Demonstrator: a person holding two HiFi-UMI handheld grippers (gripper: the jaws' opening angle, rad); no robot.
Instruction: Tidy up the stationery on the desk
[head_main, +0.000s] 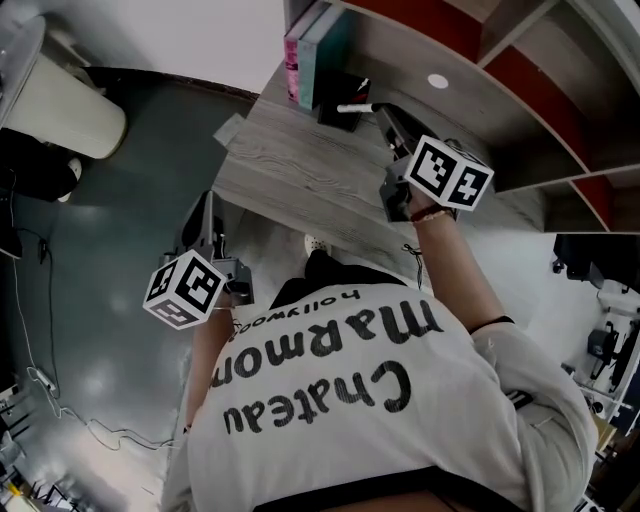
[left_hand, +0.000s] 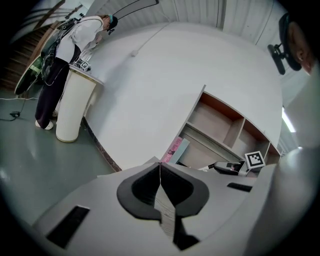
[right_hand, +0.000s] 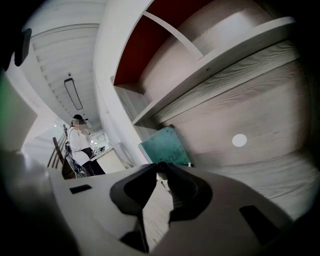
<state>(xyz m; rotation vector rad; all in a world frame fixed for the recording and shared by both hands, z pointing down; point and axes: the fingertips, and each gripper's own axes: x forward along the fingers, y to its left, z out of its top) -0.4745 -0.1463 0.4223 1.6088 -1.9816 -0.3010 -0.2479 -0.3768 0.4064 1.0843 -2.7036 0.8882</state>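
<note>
Reaching over the desk, right tongs grip a white pen beside a black holder and upright books, probably to stow it there. Left tongs hang off the desk, pressed together, empty, not needed. Shirt reads "Chateau Marmont", "Hollywood"; book print illegible.

A grey wood-grain table is pictured at upper centre of the head view. A pink book and a teal book are stood upright at its far edge, with a black holder just beside them.
</note>
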